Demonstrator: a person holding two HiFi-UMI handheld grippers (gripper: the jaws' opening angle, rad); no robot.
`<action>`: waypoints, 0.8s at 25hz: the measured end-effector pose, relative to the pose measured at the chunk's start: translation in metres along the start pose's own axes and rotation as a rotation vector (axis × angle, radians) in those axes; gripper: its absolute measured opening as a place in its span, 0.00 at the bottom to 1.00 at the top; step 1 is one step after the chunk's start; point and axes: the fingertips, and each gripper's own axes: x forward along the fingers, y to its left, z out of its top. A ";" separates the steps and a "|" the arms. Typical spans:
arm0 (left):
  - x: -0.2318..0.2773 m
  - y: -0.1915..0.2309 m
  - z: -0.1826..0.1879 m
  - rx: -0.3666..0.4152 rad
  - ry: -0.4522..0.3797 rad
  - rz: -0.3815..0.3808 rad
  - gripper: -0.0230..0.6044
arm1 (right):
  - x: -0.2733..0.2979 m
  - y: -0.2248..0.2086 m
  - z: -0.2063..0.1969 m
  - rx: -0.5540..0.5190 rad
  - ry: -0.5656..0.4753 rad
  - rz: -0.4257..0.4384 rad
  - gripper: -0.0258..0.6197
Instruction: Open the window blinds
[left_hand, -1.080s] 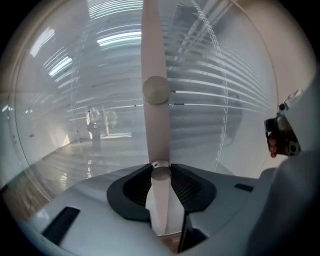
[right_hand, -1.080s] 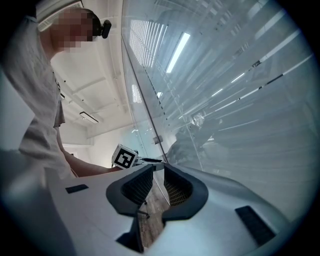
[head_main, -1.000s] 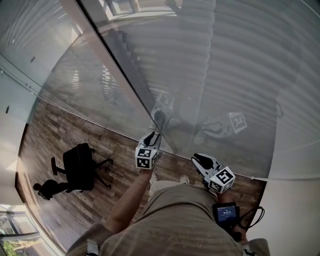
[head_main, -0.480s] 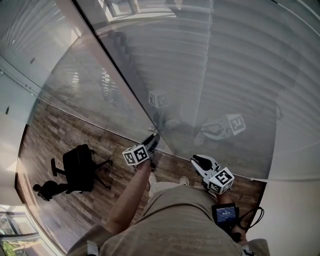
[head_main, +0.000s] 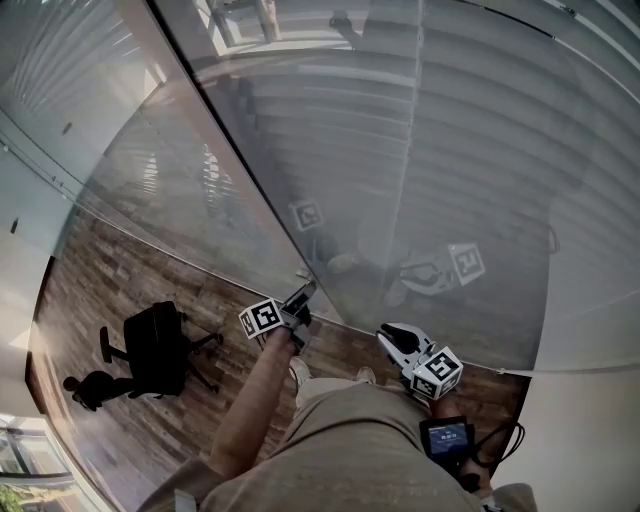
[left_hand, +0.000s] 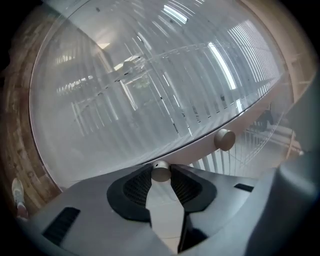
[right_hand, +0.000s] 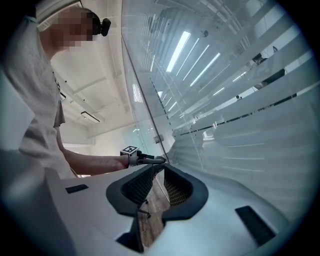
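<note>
The blinds (head_main: 480, 150) hang as thin, pale horizontal slats sealed behind the glass (head_main: 250, 200) of a tall partition. They cannot be touched directly, and the only way in seems to be the small round knob (left_hand: 160, 171) on the pale rail (left_hand: 200, 146) at the edge of the pane. The left gripper (head_main: 300, 295) is clamped on that knob, its ribbed pads pressing on either side of it. A second knob (left_hand: 225, 139) sits a little further along the same rail, untouched. The knob looks hard, smooth and metallic, so it is likely stiff to squeeze but slippery under a twist. The best hold is square across its round sides, close to the rail, with the gripper in line with the knob's axis so that a roll of the wrist turns it rather than slipping off. The slats themselves should be light and need little force. The glass is the fragile part and should not be knocked. The right gripper (right_hand: 158, 172) hovers beside the pane with its jaws apart and nothing between them, only the wooden floor (head_main: 120, 270) showing through the gap.
</note>
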 end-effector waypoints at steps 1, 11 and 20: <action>0.000 0.000 0.000 -0.019 0.001 -0.009 0.25 | 0.000 0.001 0.000 -0.001 0.000 0.000 0.16; -0.001 0.004 -0.003 -0.450 -0.015 -0.182 0.25 | -0.002 0.004 -0.003 0.002 0.004 -0.001 0.16; -0.002 0.005 -0.005 -0.522 -0.071 -0.217 0.25 | -0.005 0.010 -0.003 0.000 0.006 0.003 0.15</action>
